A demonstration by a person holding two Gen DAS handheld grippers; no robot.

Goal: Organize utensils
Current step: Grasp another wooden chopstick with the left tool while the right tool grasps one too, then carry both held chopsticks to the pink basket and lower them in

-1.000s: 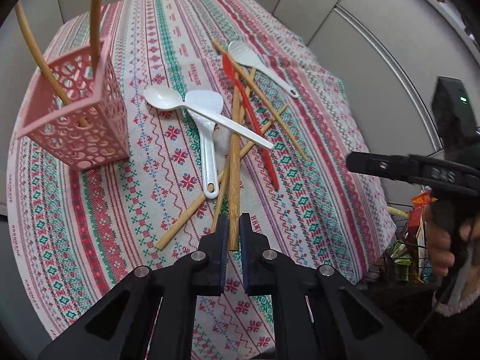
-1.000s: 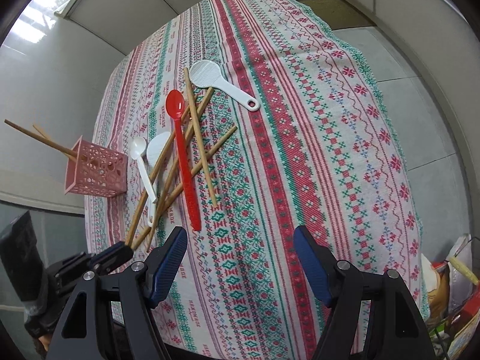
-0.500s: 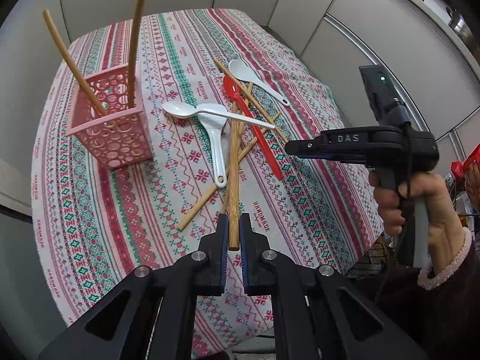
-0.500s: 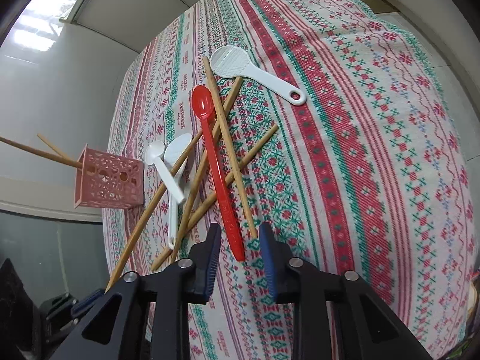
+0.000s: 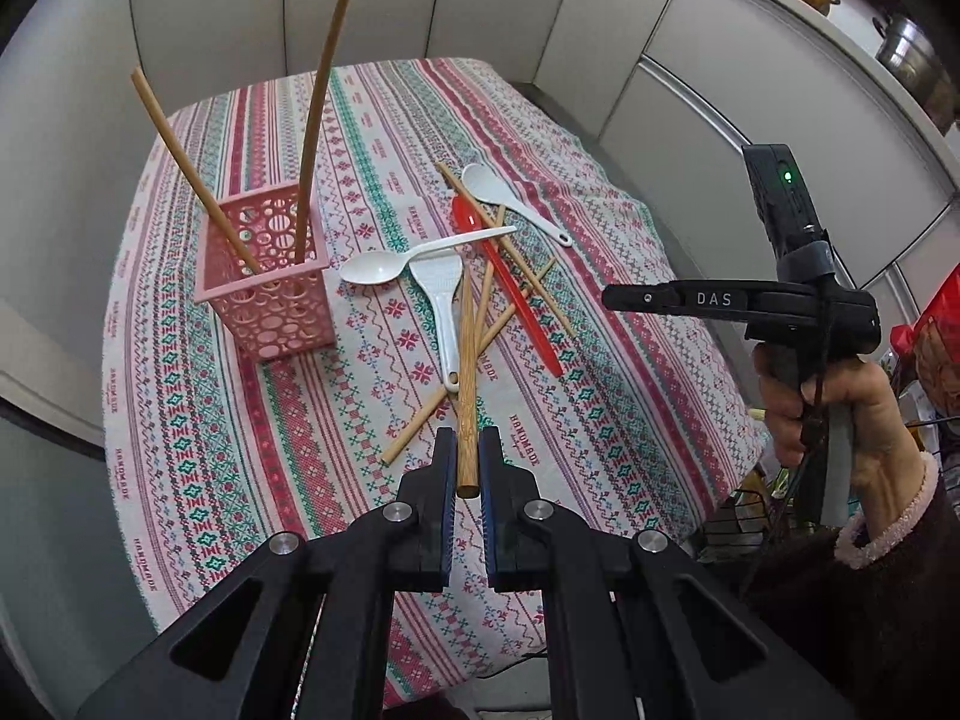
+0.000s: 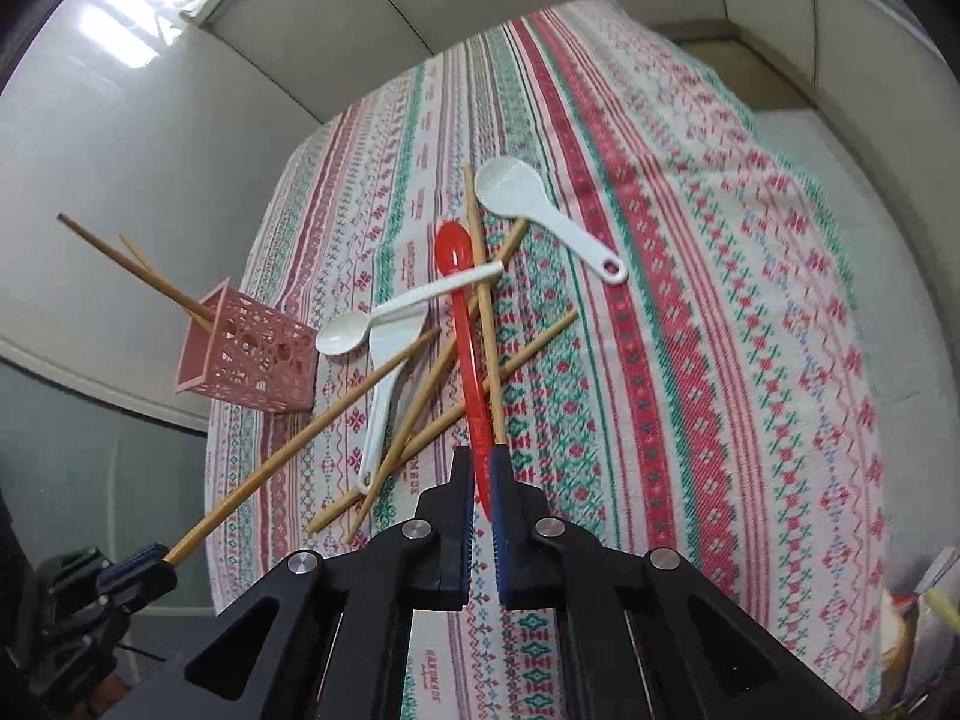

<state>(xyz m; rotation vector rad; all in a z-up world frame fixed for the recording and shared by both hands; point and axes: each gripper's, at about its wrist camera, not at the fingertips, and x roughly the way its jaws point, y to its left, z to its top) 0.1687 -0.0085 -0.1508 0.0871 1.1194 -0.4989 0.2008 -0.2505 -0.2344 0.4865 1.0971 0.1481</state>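
My left gripper [image 5: 467, 459] is shut on a wooden chopstick [image 5: 466, 372] and holds it lifted above the table; it also shows in the right wrist view [image 6: 300, 438]. My right gripper [image 6: 479, 468] has its jaws nearly closed around the handle end of the red spoon [image 6: 465, 324], which lies in the pile; the spoon also shows in the left wrist view [image 5: 510, 294]. A pink perforated holder [image 5: 264, 282] stands at the left with two chopsticks [image 5: 312, 120] in it. White spoons [image 5: 408, 261] and several chopsticks lie crossed in the pile.
The table carries a striped patterned cloth [image 5: 600, 420]. A white rice paddle [image 6: 540, 210] lies at the far side of the pile. Grey cabinet walls [image 5: 480, 0] close in behind. The table edge drops off at the right [image 6: 870, 360].
My left gripper has lifted and drawn back with the chopstick. My right gripper has closed from wide open and moved onto the red spoon's handle.
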